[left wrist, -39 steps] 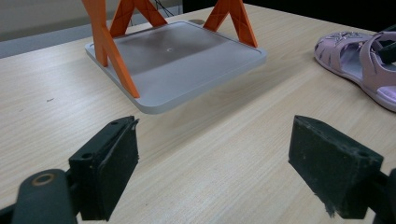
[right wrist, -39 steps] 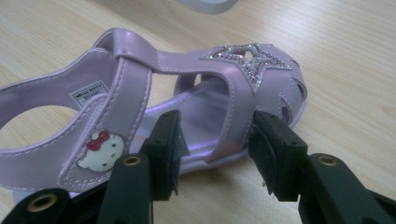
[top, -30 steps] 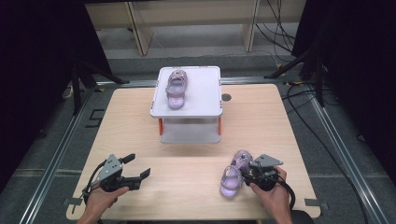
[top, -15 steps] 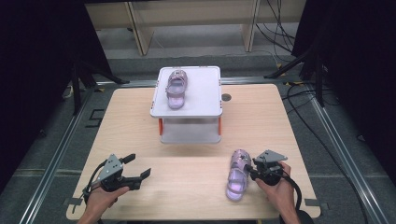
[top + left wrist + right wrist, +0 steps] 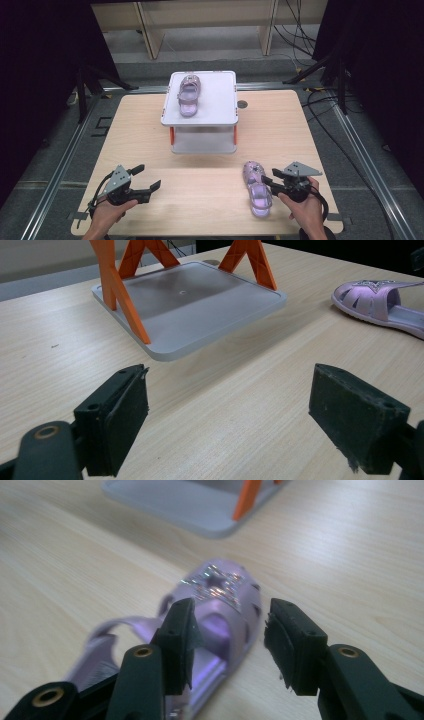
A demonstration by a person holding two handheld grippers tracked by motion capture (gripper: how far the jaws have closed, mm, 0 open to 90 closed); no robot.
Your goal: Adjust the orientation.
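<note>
Shifted toward the table's right front since the earlier frames, the purple sandal (image 5: pixel 257 188) is now being shown lying flat on the wood with its toe toward the stand, whereas a second ago it was being held tilted at the right gripper (image 5: pixel 270 181); the left gripper (image 5: pixel 148 177) is being kept where it was.

Half of the work is being judged as done; a matching sandal (image 5: pixel 187 93) is already being carried on the top shelf of the white two-tier stand (image 5: pixel 225 112), on its left half, while the right half is being left bare; the near sandal is yet to be lifted and set beside its mate.

The right gripper's jaws are being held narrowly apart around the sandal's outer edge, one jaw over the footbed, the other just beside the sole; no firm clamp is being shown. The left gripper's jaws are being held wide and empty above the table, well apart from the shoe.

The near sandal is being seen as a small lilac jelly shoe (image 5: pixel 215 615) with cut-out straps, a glittered toe and a loose heel strap.
</note>
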